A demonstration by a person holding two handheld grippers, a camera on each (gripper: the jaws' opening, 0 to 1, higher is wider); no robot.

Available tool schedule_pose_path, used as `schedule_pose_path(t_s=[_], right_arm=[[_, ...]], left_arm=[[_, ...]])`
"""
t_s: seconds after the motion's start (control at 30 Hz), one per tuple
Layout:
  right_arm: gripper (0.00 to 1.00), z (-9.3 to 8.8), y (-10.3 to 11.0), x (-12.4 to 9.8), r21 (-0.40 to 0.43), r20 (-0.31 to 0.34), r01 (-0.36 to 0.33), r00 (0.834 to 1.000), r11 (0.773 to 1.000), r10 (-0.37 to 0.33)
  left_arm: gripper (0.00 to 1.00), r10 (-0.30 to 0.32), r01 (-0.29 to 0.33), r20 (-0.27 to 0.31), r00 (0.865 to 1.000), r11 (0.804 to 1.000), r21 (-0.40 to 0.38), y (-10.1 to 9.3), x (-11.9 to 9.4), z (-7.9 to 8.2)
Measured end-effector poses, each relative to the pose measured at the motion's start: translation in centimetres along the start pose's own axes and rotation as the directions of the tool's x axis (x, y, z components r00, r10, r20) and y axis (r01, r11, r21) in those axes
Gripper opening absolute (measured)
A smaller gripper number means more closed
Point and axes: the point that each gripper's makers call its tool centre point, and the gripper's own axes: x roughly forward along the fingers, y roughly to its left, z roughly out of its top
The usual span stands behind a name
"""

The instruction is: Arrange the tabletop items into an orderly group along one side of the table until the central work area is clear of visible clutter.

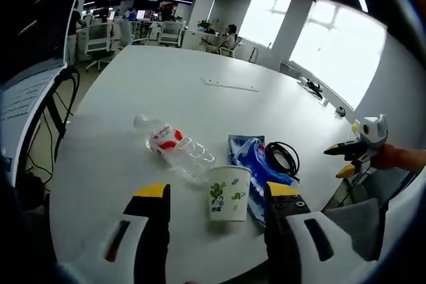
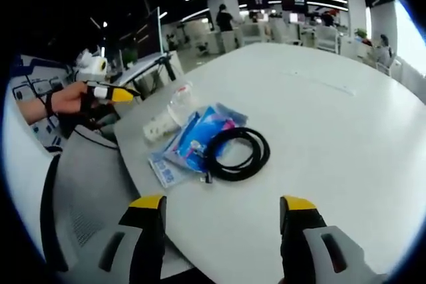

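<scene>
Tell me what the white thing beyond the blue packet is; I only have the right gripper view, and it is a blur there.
Observer: In the left gripper view it is a paper cup, standing upright, with green print on its side.
Operator: And the clear thing near it?
Observer: A plastic bottle lying on its side, with a red and white label.
Operator: Is the left tool open?
Observer: Yes. The left tool has its jaws apart and empty, with the cup ahead between them.
</scene>
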Motion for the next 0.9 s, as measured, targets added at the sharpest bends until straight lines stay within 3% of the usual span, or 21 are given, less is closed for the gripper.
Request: schedule_pose_path(t_s=[0.4, 0.67, 0.9], right_arm=[[0.7, -0.8, 0.1, 0.1, 0.021, -0.008, 0.0, 1.0, 1.0, 0.001], [0.69, -0.8, -0.4, 0.0, 0.032, -0.005, 0.007, 1.0, 0.999, -0.006], [0.69, -0.8, -0.6, -0.1, 0.037, -0.005, 0.01, 1.0, 0.999, -0.01]], left_arm=[[0.55, 0.014, -0.011, 0.031, 0.999, 0.993, -0.114, 0.7, 1.6, 0.5], [0.55, 0.032, -0.016, 0.066, 0.997, 0.973, -0.229, 1.2, 2.6, 1.1], [0.54, 0.067, -0.045, 0.069, 0.995, 0.958, -0.283, 2.1, 3.2, 1.6]])
